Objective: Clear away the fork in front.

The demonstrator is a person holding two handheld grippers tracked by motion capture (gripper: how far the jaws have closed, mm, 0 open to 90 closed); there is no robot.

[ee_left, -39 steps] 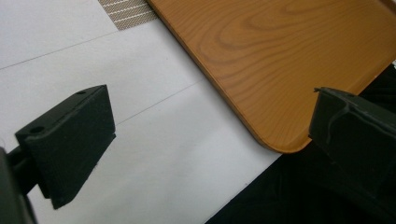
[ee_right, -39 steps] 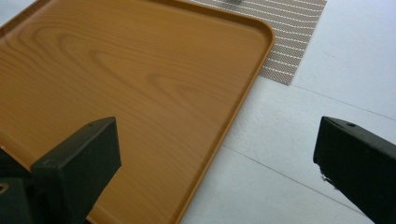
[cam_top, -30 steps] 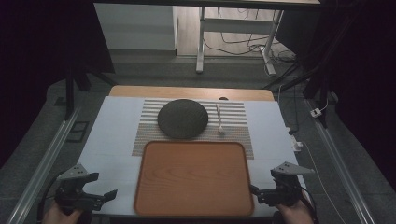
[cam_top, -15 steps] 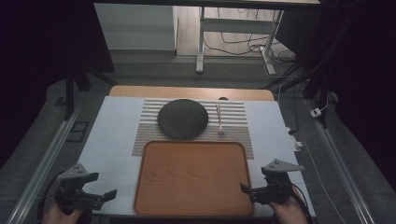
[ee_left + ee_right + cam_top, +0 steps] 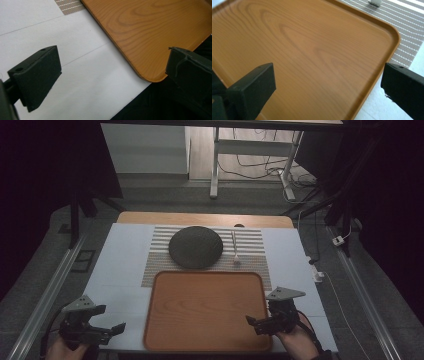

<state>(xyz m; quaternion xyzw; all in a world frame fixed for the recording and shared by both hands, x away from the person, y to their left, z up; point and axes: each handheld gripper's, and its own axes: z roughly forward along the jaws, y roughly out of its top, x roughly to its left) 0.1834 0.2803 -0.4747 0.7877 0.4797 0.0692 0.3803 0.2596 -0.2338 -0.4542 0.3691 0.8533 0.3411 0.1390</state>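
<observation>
A wooden tray [image 5: 207, 310] lies at the table's front middle, and nothing lies on it. Behind it a dark round plate [image 5: 195, 247] and a white spoon [image 5: 234, 247] rest on a striped mat [image 5: 252, 251]. My right gripper [image 5: 256, 321] is open over the tray's front right part, with bare tray wood [image 5: 312, 50] between its jaws in the right gripper view [image 5: 327, 82]. My left gripper [image 5: 111, 320] is open at the front left, just off the tray's near left corner [image 5: 150, 40]. White table surface and the table's edge lie between its jaws [image 5: 112, 72].
A white sheet [image 5: 120, 265] covers the table around the mat. Metal rails [image 5: 55, 285] run along both sides of the table. A small white plug [image 5: 317, 275] and cable lie by the right edge. The spoon's end [image 5: 374, 2] shows beyond the tray.
My right gripper has moved left from beside the tray's right edge to over its front right part. The left gripper has stayed put.
</observation>
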